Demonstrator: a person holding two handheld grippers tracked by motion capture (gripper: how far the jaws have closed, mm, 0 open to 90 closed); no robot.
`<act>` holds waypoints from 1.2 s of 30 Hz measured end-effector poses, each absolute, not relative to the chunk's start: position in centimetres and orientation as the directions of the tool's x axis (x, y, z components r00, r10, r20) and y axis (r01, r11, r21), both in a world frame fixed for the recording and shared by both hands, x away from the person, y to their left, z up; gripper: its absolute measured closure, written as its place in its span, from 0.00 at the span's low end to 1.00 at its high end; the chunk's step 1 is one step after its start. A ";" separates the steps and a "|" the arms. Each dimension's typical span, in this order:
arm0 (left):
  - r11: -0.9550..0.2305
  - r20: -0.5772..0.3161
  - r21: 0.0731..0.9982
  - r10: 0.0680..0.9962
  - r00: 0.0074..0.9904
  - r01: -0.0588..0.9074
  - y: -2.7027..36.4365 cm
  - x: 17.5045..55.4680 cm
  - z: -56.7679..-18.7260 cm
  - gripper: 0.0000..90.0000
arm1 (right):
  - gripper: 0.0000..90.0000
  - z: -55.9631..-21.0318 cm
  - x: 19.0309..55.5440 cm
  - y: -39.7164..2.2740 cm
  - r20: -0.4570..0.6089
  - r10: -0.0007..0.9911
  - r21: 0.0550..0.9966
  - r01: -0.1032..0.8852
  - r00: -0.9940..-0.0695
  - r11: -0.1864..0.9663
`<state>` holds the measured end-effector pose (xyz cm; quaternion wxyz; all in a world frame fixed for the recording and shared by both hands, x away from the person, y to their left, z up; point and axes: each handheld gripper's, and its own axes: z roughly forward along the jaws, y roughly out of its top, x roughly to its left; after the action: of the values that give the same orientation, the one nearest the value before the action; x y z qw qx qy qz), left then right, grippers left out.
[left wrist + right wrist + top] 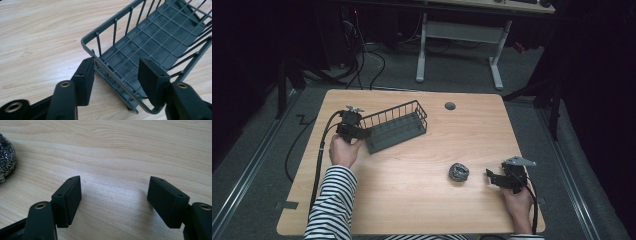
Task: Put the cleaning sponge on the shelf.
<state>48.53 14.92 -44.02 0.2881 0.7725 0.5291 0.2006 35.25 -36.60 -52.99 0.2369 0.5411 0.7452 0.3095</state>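
Left gripper (362, 132) at the near end of the wire basket (397, 127), fingers (85, 80) apart astride its end wall, not closed on it. Steel-wool ball (458, 172) alone on the worktop (412, 195), right of centre. Right gripper (492, 177) just beside it, fingers (68, 200) spread wide over bare wood.
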 end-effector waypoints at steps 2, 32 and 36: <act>-0.264 -0.009 0.658 0.934 0.358 0.705 15.1 48.5 -44.3 0.57 | 0.31 -53.0 35.2 -36.6 -0.018 0.953 0.718 0.660 -0.302 0.223; -0.243 -0.048 0.689 0.924 0.378 0.683 14.5 46.6 -44.7 0.63 | 0.31 -53.0 35.2 -36.6 -0.017 0.953 0.717 0.660 -0.301 0.222; -0.244 -0.049 0.694 0.922 0.383 0.678 14.3 46.0 -44.7 0.63 | 0.31 -53.0 35.2 -36.6 -0.017 0.953 0.717 0.660 -0.302 0.222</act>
<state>46.00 14.34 -44.72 0.3241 0.7658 0.5223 0.1888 35.24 -36.59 -52.99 0.2366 0.5415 0.7450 0.3095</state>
